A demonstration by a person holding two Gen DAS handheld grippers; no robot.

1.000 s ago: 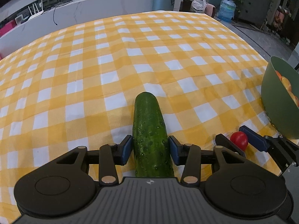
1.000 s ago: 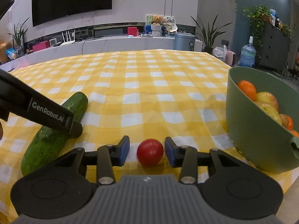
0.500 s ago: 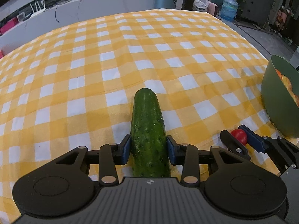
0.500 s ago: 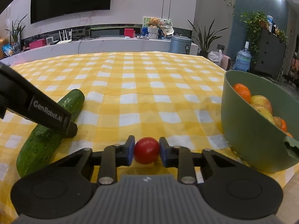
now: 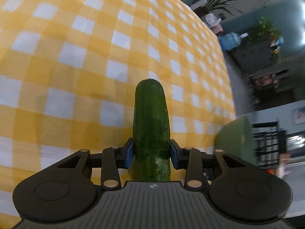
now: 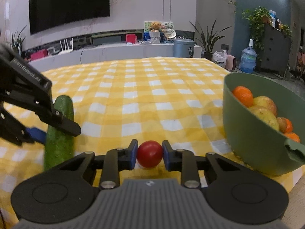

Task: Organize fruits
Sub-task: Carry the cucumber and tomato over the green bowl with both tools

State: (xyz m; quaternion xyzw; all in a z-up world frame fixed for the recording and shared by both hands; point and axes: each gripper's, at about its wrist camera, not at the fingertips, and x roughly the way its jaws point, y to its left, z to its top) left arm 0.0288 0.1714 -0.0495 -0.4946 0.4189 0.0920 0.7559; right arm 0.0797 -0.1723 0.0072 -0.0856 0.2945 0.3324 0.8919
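Compared with half a second ago, the left gripper [image 5: 151, 153] has lifted and swung to its right: its view is now tilted and blurred, the yellow and white checked tablecloth [image 5: 80, 61] slants across the frame, and the cucumber [image 5: 151, 133] it clamps has risen from lying flat to standing nearly upright, as the right wrist view shows [image 6: 59, 133]. The blue pads press both sides of the cucumber near its lower half, and the far end sticks out well ahead of the fingertips. The right gripper [image 6: 149, 153] has barely changed; it is clenched on a small red tomato [image 6: 149, 153], held between its blue pads just above the cloth, where before it sat low on the table. White lettering on the left gripper's black finger, seen from the right wrist camera, reads roughly "GenRobot.AI", with the first letter blurred. The left gripper hangs to the left of the right gripper, angled downward and toward it. The green bowl [image 6: 253, 137] stands just to the right of the right gripper, holding oranges [image 6: 243, 95] and yellowish apples [image 6: 266, 103]; it appears as a green blur to the right of the left gripper [image 5: 236, 135]
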